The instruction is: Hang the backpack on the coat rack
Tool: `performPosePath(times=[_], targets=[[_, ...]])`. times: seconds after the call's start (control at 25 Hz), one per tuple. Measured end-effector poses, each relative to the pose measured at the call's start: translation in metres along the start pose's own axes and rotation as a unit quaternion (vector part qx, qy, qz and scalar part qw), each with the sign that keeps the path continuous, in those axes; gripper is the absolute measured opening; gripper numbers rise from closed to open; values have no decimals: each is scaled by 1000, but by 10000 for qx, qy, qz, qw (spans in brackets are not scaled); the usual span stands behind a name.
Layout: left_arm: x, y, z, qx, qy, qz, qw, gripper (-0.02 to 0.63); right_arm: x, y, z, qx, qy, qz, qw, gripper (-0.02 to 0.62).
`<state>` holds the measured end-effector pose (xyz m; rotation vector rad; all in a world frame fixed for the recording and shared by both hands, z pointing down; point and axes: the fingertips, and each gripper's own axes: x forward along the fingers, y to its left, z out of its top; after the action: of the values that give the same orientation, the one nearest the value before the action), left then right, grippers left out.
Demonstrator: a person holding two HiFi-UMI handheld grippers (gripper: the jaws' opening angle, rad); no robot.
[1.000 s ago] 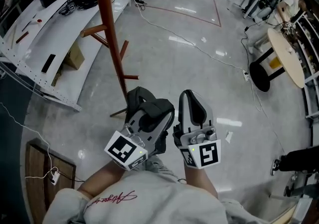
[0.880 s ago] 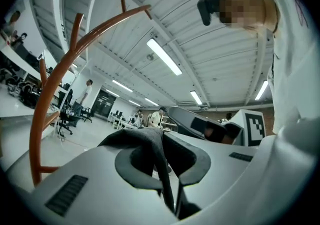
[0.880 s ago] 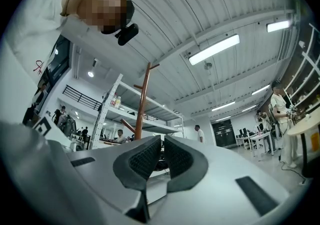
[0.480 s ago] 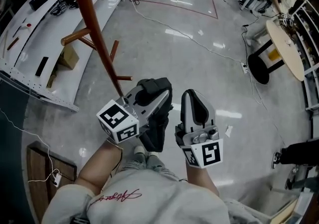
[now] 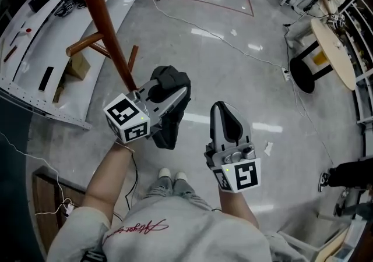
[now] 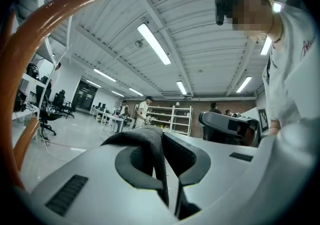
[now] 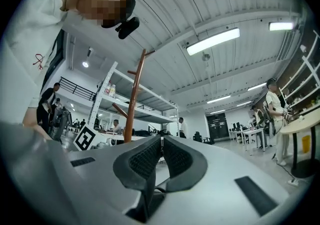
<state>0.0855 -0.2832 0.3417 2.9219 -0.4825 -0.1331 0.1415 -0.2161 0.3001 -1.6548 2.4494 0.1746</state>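
Note:
The coat rack (image 5: 100,19) is a red-brown wooden pole with pegs at the upper left of the head view. It arcs close along the left of the left gripper view as coat rack (image 6: 27,49). My left gripper (image 5: 171,82) is shut on the dark backpack strap (image 6: 150,151). The black backpack (image 5: 168,128) hangs under it, just right of the pole. My right gripper (image 5: 225,116) is shut and empty, held apart to the right. From the right gripper view the coat rack (image 7: 133,96) stands further off.
White workbenches (image 5: 35,39) with tools run along the left. A cardboard box (image 5: 76,68) lies under them. Cables (image 5: 233,45) cross the shiny floor. A round table (image 5: 335,51) and a black stool (image 5: 303,89) stand at the right. Several people stand at distant shelves.
My left gripper has carried the backpack up and to the left, closer to the coat rack pole. The right gripper has stayed nearly where it was.

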Motion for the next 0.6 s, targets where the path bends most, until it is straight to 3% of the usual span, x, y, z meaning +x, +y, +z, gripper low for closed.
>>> performPosePath(times=[0.32, 0.6], targets=[[-11, 17, 1, -248, -213, -451, 9985, 41, 32, 13, -12, -168, 190, 72, 9997, 21], [18, 27, -4, -627, 113, -871, 9942, 41, 41, 23, -30, -80, 383, 105, 9992, 21]])
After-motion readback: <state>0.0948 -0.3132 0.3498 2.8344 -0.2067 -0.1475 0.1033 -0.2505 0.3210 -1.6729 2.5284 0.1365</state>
